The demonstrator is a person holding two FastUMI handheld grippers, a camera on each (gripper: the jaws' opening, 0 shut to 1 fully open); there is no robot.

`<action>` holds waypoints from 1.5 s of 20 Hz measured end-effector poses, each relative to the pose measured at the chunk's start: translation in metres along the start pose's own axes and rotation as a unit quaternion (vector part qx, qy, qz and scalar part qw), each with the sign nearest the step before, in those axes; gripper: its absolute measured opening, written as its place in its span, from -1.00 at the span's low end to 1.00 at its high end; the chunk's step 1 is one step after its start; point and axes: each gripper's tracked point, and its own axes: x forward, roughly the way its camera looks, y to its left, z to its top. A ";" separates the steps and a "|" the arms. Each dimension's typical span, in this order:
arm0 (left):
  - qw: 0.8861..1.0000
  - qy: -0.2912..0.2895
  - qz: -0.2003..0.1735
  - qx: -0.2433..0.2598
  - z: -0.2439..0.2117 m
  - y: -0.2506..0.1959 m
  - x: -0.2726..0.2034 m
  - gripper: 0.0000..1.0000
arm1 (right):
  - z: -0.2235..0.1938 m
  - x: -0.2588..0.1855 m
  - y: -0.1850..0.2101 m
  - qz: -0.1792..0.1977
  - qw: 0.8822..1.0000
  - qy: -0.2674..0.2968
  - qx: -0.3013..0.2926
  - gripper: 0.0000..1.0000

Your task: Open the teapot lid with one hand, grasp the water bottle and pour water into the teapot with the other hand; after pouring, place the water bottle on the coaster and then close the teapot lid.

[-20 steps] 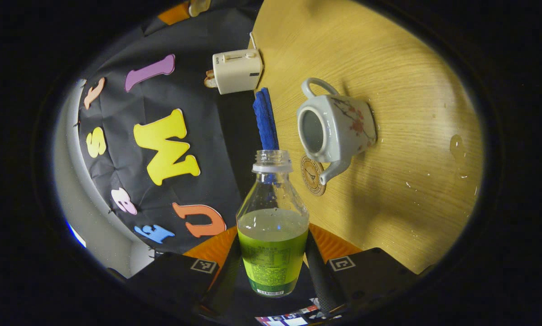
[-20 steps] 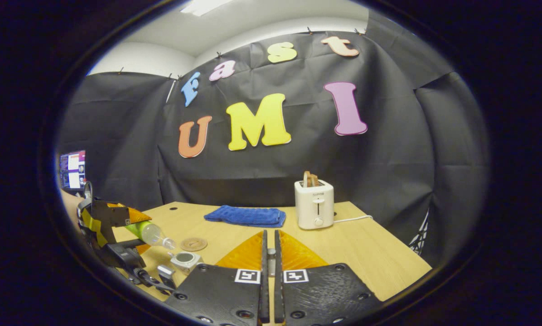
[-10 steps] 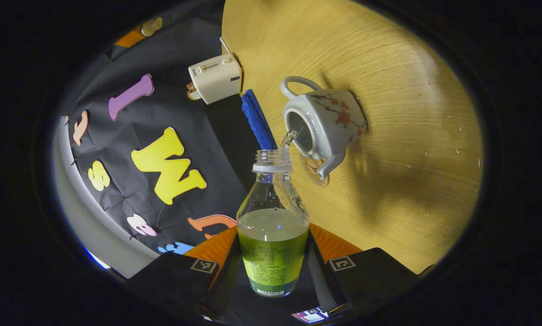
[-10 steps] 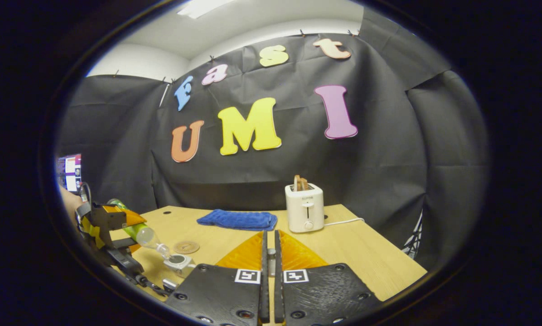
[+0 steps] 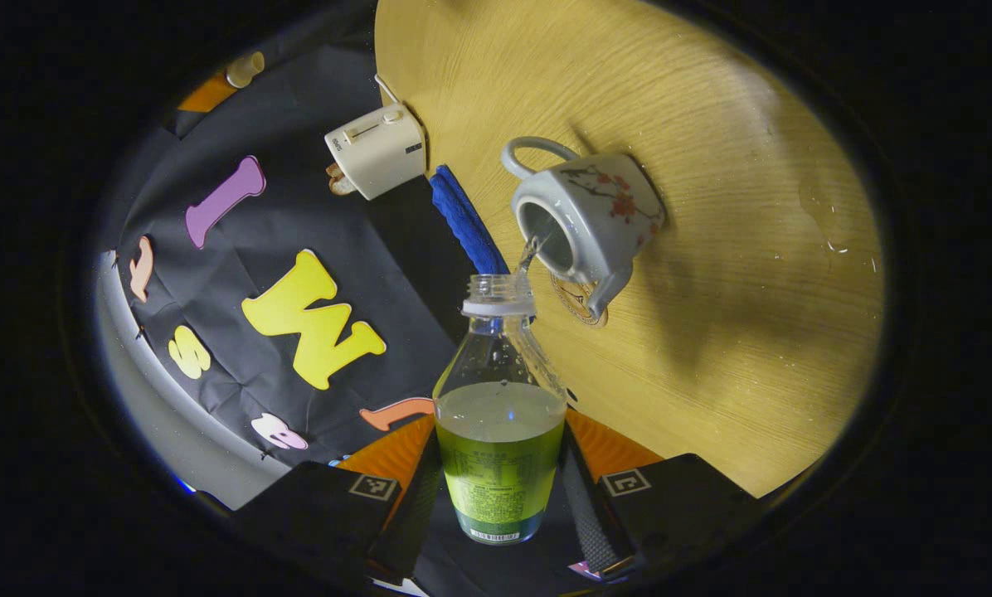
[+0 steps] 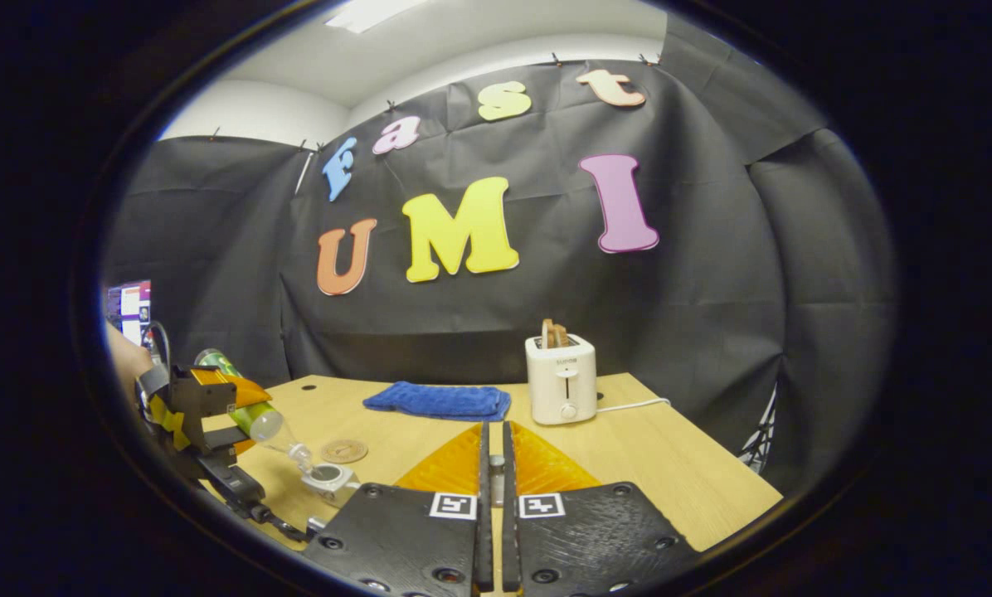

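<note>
Left gripper view looks along a clear plastic water bottle with a green label [image 5: 498, 431], tilted toward the pale wooden worktop [image 5: 712, 274]. The left claw [image 5: 496, 506] is clenched on the bottle's labelled lower body, one finger pressing each side. A thin stream of water runs from the uncapped neck into the open mouth of the white ceramic teapot painted with red blossoms [image 5: 587, 217], whose lid is off. The teapot stands upright on the worktop, its spout toward the round tan coaster [image 5: 577, 298] lying just beside it (part of the coaster is hidden behind the spout). Scattered droplets and a small wet patch show on the wood past the teapot.

Farther back, a folded blue cloth [image 5: 461, 217] lies near the rear edge of the worktop, and a white toaster holding slices of bread [image 5: 376, 149] stands beside it, its cord trailing along the surface. Black cloth forms the booth wall behind.

In the right gripper view the right claw [image 6: 493, 464] hangs above the worktop [image 6: 670, 464] with its fingers drawn close together; something small sits in the narrow slot between them, though I cannot tell what it is. Low at the left, the left claw [image 6: 214, 410] tips the bottle [image 6: 251, 410] over the teapot [image 6: 330, 479], with the coaster [image 6: 344, 451] just behind. The cloth [image 6: 438, 400] and toaster [image 6: 561, 377] stand along the back, well apart from the pouring. The right half of the worktop runs bare to its front and right edges, where the black cloth wall closes the booth; a lit screen [image 6: 135, 303] shows at far left.
</note>
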 end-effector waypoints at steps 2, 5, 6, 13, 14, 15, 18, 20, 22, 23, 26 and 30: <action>1.000 0.002 -0.002 0.010 -0.001 0.001 -0.001 0.49 | 0.000 -0.001 0.000 0.001 1.000 0.002 0.000 -0.92; 1.000 0.003 -0.003 0.016 0.000 0.004 -0.002 0.48 | -0.001 -0.001 0.003 0.004 1.000 0.002 -0.001 -0.91; 1.000 0.006 -0.003 0.018 -0.001 0.005 -0.002 0.49 | 0.000 -0.001 0.003 0.004 1.000 0.004 -0.001 -0.92; 0.999 0.000 0.007 0.036 0.010 0.016 -0.011 0.48 | -0.006 0.000 0.014 0.012 1.000 0.011 -0.013 -0.92; 0.999 0.000 0.010 0.038 0.009 0.017 -0.012 0.48 | -0.006 0.000 0.016 0.012 1.000 0.012 -0.016 -0.92; 0.999 -0.001 0.014 0.041 0.010 0.018 -0.012 0.48 | -0.007 0.000 0.017 0.012 1.000 0.012 -0.020 -0.92; 0.999 0.003 0.010 0.038 0.004 0.013 -0.009 0.48 | -0.006 0.000 0.018 0.010 1.000 0.010 -0.026 -0.92; 0.999 0.008 0.011 0.034 -0.001 0.012 -0.005 0.48 | -0.006 0.000 0.020 0.010 1.000 0.009 -0.026 -0.92; 1.000 0.004 0.000 0.025 0.000 0.006 0.002 0.48 | -0.007 0.001 0.018 0.006 1.000 0.010 -0.026 -0.92; 1.000 -0.001 -0.001 0.018 0.001 0.004 0.004 0.48 | -0.008 0.002 0.018 0.005 1.000 0.010 -0.027 -0.92; 0.997 -0.029 0.010 -0.068 0.001 0.007 0.003 0.48 | -0.007 0.002 0.019 0.004 1.000 0.008 -0.028 -0.92; 0.956 -0.066 0.000 -0.287 -0.003 0.002 0.001 0.48 | -0.007 0.003 0.022 0.005 1.000 0.004 -0.020 -0.92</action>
